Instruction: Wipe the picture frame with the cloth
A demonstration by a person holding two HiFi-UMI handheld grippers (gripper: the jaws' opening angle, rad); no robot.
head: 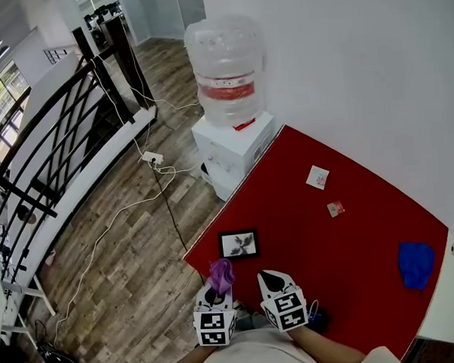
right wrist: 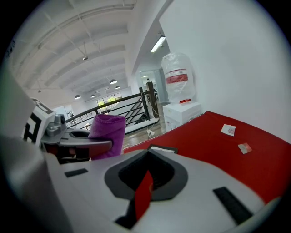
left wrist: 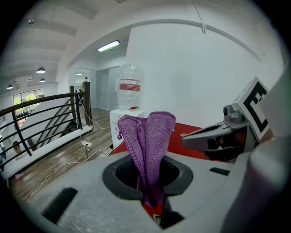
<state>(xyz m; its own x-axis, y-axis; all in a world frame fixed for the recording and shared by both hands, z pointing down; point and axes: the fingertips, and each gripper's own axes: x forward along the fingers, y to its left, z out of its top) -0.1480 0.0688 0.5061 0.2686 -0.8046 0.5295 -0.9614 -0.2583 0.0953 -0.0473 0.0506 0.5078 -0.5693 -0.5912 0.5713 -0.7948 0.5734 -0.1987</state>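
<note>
A small black picture frame (head: 238, 244) lies flat near the left corner of the red table (head: 344, 247); in the right gripper view its edge (right wrist: 161, 149) shows just past the jaws. My left gripper (head: 219, 285) (left wrist: 148, 184) hovers just short of the frame and is shut on a purple cloth (head: 220, 274) (left wrist: 148, 141), which stands up bunched out of the jaws. Close beside it on the right, my right gripper (head: 268, 277) (right wrist: 144, 187) is shut with nothing in it. The purple cloth (right wrist: 107, 134) also appears at the left of the right gripper view.
A blue cloth (head: 416, 263) lies at the table's right end. Two small cards (head: 317, 177) (head: 335, 208) lie mid-table near the white wall. A water dispenser (head: 232, 142) with its bottle stands off the table's far left corner. Cables cross the wood floor (head: 131, 243) beside a black railing.
</note>
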